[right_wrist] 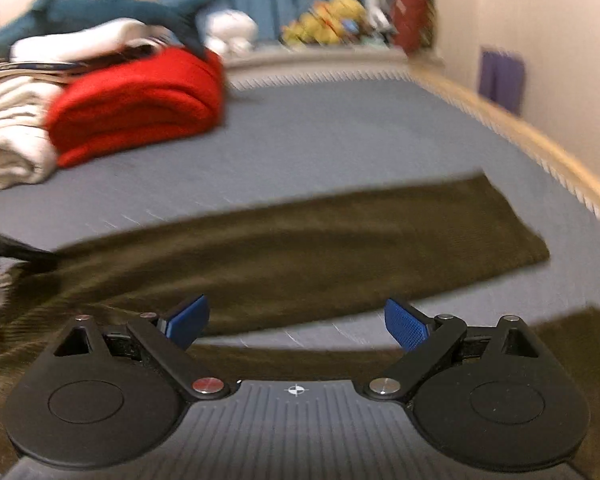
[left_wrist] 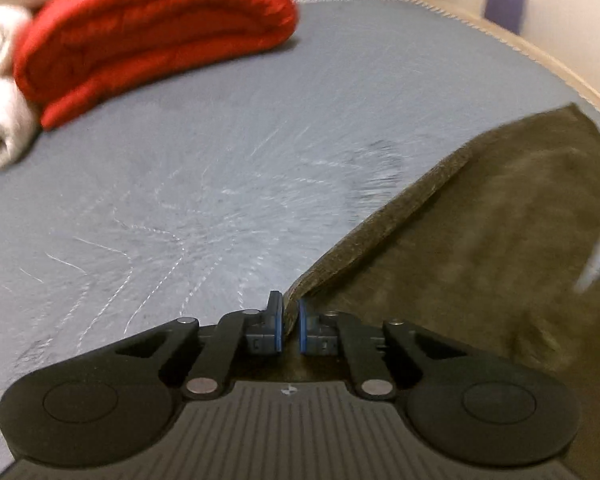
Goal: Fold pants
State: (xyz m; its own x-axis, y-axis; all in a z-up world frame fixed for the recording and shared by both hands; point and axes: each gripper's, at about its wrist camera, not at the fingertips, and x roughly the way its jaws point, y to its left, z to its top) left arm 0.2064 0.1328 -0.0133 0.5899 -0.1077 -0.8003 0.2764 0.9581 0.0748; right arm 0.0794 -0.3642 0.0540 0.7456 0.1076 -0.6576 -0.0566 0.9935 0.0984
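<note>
Our left gripper (left_wrist: 289,322) pinches the edge of the pants (left_wrist: 480,232), likely to lift it for the fold. Our right gripper (right_wrist: 296,320) hangs wide and empty above the legs, which lie spread across the bed (right_wrist: 340,128).

- right gripper (right_wrist: 296,322) wide open, nothing between the blue pads
- olive pants (right_wrist: 300,248) spread flat across the grey bed (right_wrist: 340,128)
- folded red blanket (right_wrist: 140,108) back left, kinda blurry

Bare sheet (right_wrist: 340,132) ahead lies open; folded red blanket (right_wrist: 140,104) blocks far left.
</note>
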